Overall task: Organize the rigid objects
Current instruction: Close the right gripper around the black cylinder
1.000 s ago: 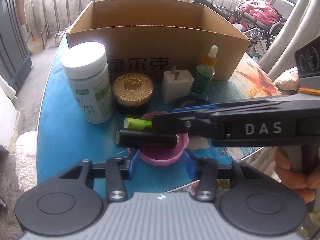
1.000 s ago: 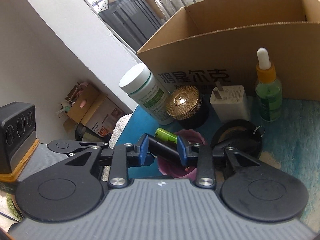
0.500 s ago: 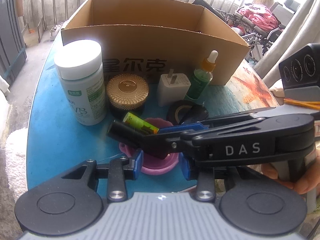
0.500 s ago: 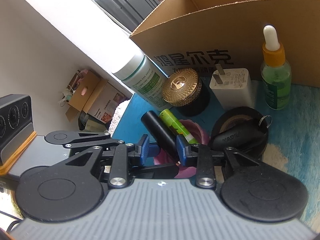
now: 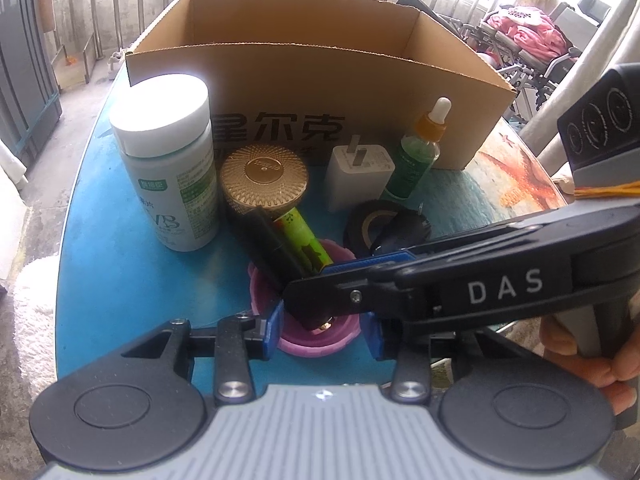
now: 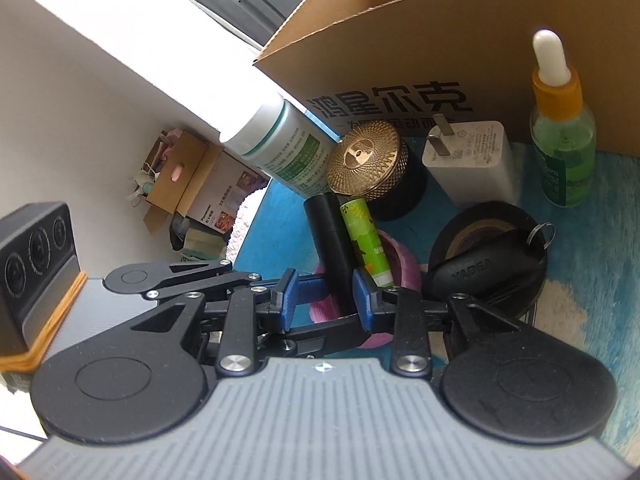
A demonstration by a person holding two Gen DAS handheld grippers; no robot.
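Observation:
A small pink cup [image 5: 316, 340] stands on the blue table [image 5: 112, 280]. My left gripper [image 5: 322, 334] has its blue pads against the cup's two sides, and its jaws are opening slightly. In the cup, a black tube [image 5: 268, 240] and a green tube [image 5: 304, 240] lean side by side toward the gold-lidded jar. My right gripper [image 6: 325, 300] comes in from the right, shut on the lower part of the black tube [image 6: 332, 240]. Next to it stands the green tube [image 6: 364, 240] in the pink cup [image 6: 400, 260]. The tubes' bottoms are hidden.
Behind the cup stand a white pill bottle [image 5: 172, 168], a gold-lidded jar [image 5: 264, 176], a white charger [image 5: 358, 176] and a green dropper bottle [image 5: 420, 152]. A black tape roll [image 5: 360, 224] holds a key fob. An open cardboard box [image 5: 320, 80] fills the back.
The black tube swung from lying crosswise over the cup to leaning in it beside the green tube. The right gripper turned with it. The left gripper stayed on the cup.

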